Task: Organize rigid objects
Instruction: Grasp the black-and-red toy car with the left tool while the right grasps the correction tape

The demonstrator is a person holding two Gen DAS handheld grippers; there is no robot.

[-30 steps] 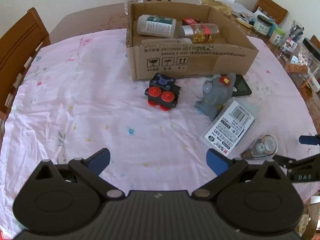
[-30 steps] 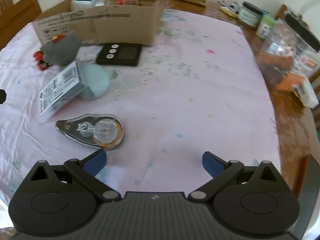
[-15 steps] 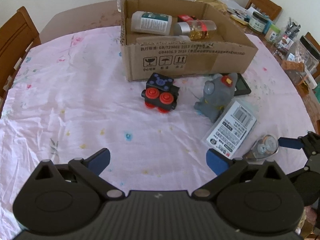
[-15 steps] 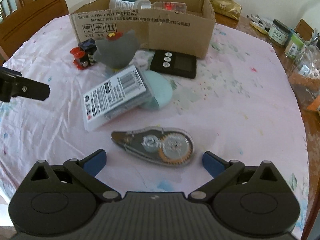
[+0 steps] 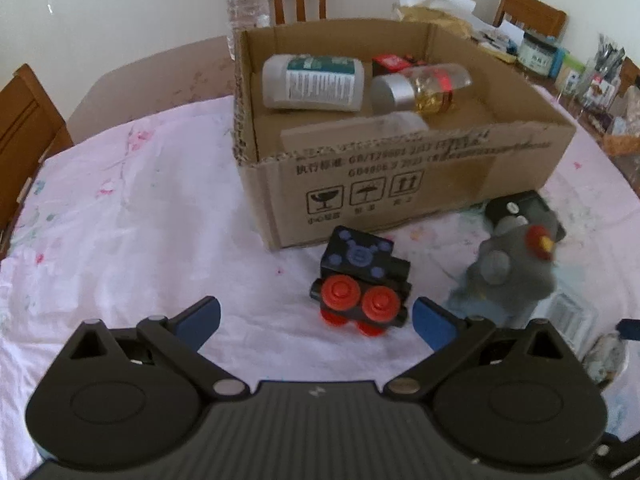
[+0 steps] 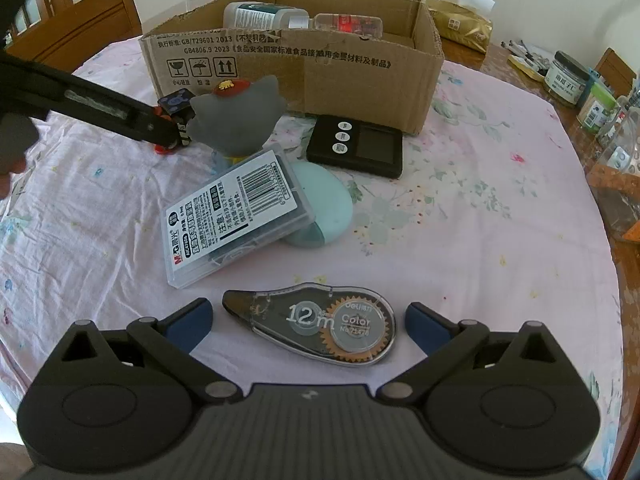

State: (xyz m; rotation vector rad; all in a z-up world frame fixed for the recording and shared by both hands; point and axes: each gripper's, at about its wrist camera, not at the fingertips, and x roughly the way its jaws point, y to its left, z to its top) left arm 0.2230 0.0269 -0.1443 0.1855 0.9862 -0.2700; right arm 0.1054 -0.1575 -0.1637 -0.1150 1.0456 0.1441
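Both tools gape: left (image 5: 316,318) near blocky toy (image 5: 362,282), right (image 6: 306,320) around clear teardrop tape (image 6: 316,326)

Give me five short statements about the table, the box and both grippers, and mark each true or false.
1. The correction tape lies between the open fingers of the right gripper. True.
2. The left gripper is shut on the block train. False: its fingers are open, the train on the cloth ahead.
3. The cardboard box is empty. False: bottles lie inside.
4. The refill case rests partly on the teal disc. True.
5. The black timer is in the box. False: it lies on the cloth before it.
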